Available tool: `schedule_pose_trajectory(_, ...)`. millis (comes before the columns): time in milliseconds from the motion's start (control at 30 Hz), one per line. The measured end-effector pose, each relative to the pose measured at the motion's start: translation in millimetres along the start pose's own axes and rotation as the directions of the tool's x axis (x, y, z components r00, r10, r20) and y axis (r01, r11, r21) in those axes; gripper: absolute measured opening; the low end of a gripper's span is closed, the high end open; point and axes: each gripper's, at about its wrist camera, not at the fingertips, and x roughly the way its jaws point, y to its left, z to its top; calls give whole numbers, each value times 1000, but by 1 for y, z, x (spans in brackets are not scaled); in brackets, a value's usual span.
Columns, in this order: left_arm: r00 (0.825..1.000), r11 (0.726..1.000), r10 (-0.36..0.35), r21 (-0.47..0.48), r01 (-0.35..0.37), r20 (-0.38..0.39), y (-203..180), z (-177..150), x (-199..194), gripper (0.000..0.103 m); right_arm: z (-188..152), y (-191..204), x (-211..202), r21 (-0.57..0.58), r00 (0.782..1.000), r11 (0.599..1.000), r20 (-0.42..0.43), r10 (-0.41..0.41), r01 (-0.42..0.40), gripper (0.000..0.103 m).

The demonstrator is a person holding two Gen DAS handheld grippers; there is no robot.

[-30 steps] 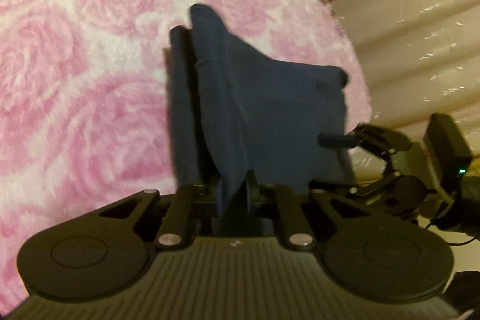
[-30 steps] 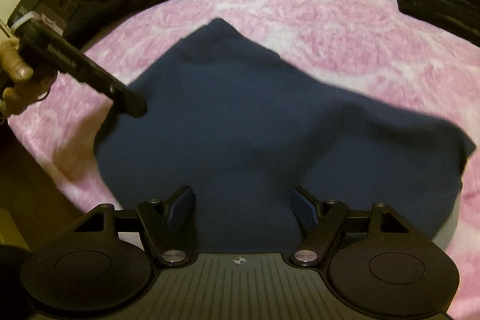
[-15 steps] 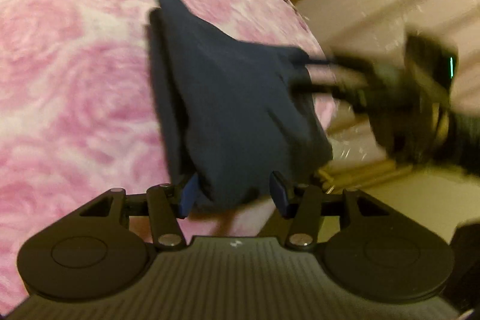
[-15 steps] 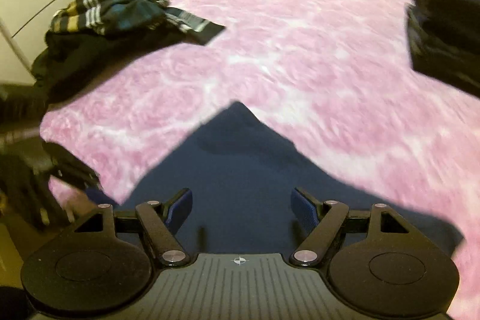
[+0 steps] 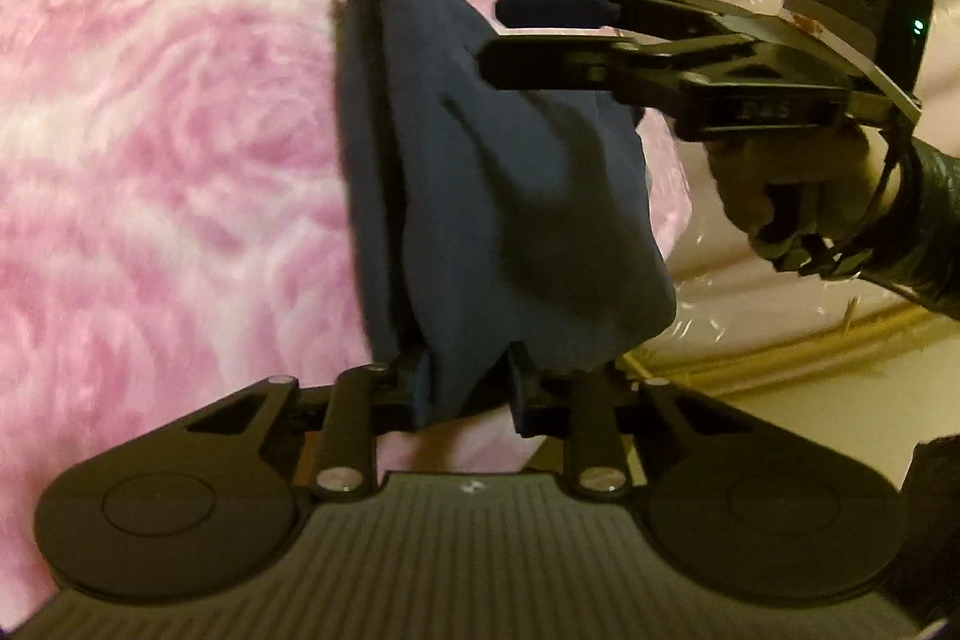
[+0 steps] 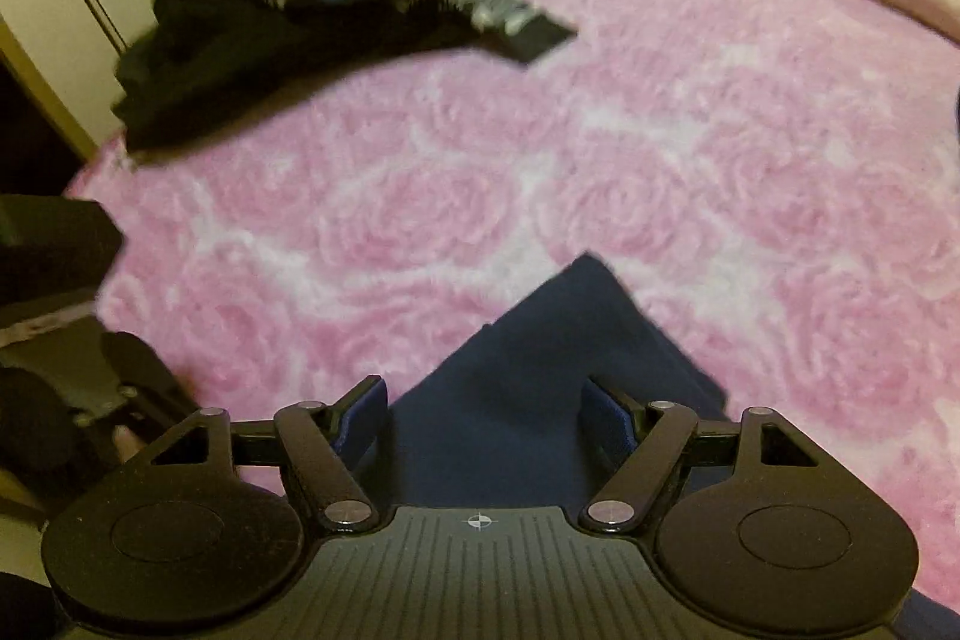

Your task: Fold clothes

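Navy garment (image 5: 504, 196) on pink blanket (image 5: 150, 130) at the bed edge, long axis running away from left gripper (image 5: 468, 394).

Left jaws closing on its near end. Right gripper (image 6: 480, 418), closing, grips nothing, garment beneath it.

Each hand-held gripper (image 5: 468, 394) is matte black — ribbed grey body, two round discs, silver screws, blue pads (image 6: 363, 415). At right of the frame, a glossy black sleeve (image 5: 936, 220) — cables looped beside it.
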Motion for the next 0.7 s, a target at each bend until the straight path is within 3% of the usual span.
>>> schedule_pose_trajectory(33, 1000, 1000, 3, 0, -3, -1, 0, 0, 1, 20, 2, -1, 9, 3, 1000, 1000, -15, -10, 10, 53)
schedule_pose_trajectory(100, 1000, 1000, 10, 5, -10, -2, -1, 1, 2, 20, 5, -7, 26, 34, 999, 999, -32, -29, 30, 53)
schedule_pose_trajectory(233, 1000, 999, 27, 26, -27, -4, -2, -1, 2, 20, 6, -40, 40, 227, 999, 973, -21, -28, 32, 53)
schedule_pose_trajectory(333, 999, 998, 44, 33, -44, -7, -4, -2, 1, 20, 7, -38, 28, 220, 998, 973, -8, -64, 64, 53)
schedule_pose_trajectory(467, 997, 996, 73, 53, -72, -20, -9, -1, -1, 20, -14, -39, -11, 354, 991, 934, 107, -82, 38, 53)
schedule_pose_trajectory(533, 996, 995, 88, 57, -86, -33, -12, 2, 0, 20, -34, -43, -18, 378, 993, 923, 69, -99, 65, 53)
schedule_pose_trajectory(600, 993, 993, 104, 63, -101, -49, -15, 5, 3, 21, -58, -60, -25, 429, 988, 897, 54, -144, 107, 53)
schedule_pose_trajectory(700, 990, 991, 119, 68, -114, -75, -17, 8, 6, 21, -94, -111, -50, 557, 961, 802, 26, -277, 216, 53)
